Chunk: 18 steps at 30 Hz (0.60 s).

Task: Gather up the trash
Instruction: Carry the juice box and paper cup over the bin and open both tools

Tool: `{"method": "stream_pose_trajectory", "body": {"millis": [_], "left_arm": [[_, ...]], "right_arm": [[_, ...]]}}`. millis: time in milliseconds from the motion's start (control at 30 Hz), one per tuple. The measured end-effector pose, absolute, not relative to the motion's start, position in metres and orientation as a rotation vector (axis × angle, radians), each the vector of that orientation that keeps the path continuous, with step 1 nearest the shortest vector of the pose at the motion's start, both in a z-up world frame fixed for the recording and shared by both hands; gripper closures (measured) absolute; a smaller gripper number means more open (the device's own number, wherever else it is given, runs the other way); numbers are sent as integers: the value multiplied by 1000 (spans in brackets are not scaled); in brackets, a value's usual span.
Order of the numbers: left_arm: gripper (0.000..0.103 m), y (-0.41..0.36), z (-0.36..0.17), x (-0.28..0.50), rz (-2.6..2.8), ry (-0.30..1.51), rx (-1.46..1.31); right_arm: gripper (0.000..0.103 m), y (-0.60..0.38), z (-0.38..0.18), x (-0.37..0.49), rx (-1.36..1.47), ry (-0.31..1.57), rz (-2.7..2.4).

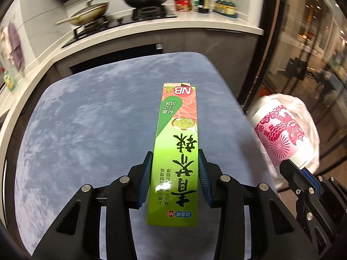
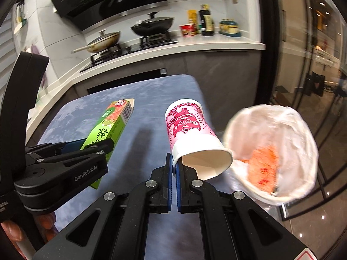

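Observation:
A long green carton [image 1: 176, 151] with black characters is clamped between the blue pads of my left gripper [image 1: 174, 173] and held above the blue-grey table [image 1: 86, 119]. The same carton [image 2: 108, 130] and left gripper [image 2: 93, 149] show at the left of the right wrist view. My right gripper [image 2: 174, 166] is shut on the rim of a white paper cup [image 2: 193, 138] with a pink print, tipped on its side with its mouth toward the camera. That cup [image 1: 282, 136] appears at the right of the left wrist view. A bin lined with a white bag [image 2: 275, 151], orange scraps inside, stands just right of the cup.
Behind the table runs a kitchen counter [image 2: 216, 43] with a stove, two lidded pans [image 2: 151, 25], a red instant noodle cup [image 2: 188, 30] and several bottles. Glass doors [image 2: 303, 86] stand to the right. A person's fingers [image 2: 13, 231] show at the lower left.

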<state>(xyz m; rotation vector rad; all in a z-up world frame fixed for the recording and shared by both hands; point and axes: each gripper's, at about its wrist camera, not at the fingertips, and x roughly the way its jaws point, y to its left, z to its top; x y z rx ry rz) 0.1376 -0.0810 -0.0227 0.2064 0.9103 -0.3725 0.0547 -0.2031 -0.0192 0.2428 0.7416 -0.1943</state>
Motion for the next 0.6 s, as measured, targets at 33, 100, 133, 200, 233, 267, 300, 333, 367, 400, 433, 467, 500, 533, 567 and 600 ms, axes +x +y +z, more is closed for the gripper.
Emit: {"method": "stream_pose_trajectory", "body": {"millis": [33, 100, 133, 200, 233, 267, 300, 333, 367, 400, 433, 467, 500, 533, 567, 600], "left_arm": [[65, -88, -22, 133, -385, 908, 212], [65, -104, -20, 124, -409, 902, 226], [65, -110, -20, 120, -417, 901, 230], [65, -127, -19, 110, -443, 897, 244], [65, -134, -19, 107, -452, 896, 251], [65, -142, -19, 102, -465, 894, 259], [65, -150, -19, 99, -476, 893, 266], [65, -156, -19, 96, -484, 891, 272], [65, -166, -19, 92, -499, 889, 281], [65, -173, -20, 88, -510, 887, 287], [65, -180, -20, 86, -520, 886, 293], [65, -188, -20, 83, -532, 885, 300], [65, -193, -21, 81, -540, 884, 304], [65, -200, -21, 79, -550, 882, 308], [65, -207, -21, 77, -560, 881, 314], [65, -211, -21, 76, -566, 879, 318]], "right_arm": [[100, -209, -19, 49, 246, 740, -207], [100, -225, -18, 35, 258, 736, -238], [100, -232, -19, 29, 265, 733, -251], [100, -247, -19, 19, 279, 730, -280], [100, -253, -19, 15, 283, 728, -292], [100, -260, -20, 9, 288, 727, -306], [100, -266, -21, 4, 293, 726, -316], [100, -272, -22, -1, 298, 725, -328], [100, -279, -23, -6, 306, 723, -341], [100, -284, -23, -10, 311, 722, -350], [100, -290, -24, -15, 316, 721, -361], [100, -297, -25, -19, 321, 720, -375], [100, -303, -26, -22, 326, 720, -386], [100, -307, -27, -24, 329, 719, -394], [100, -313, -28, -28, 336, 718, -407], [100, -318, -29, -30, 341, 717, -415]]}}
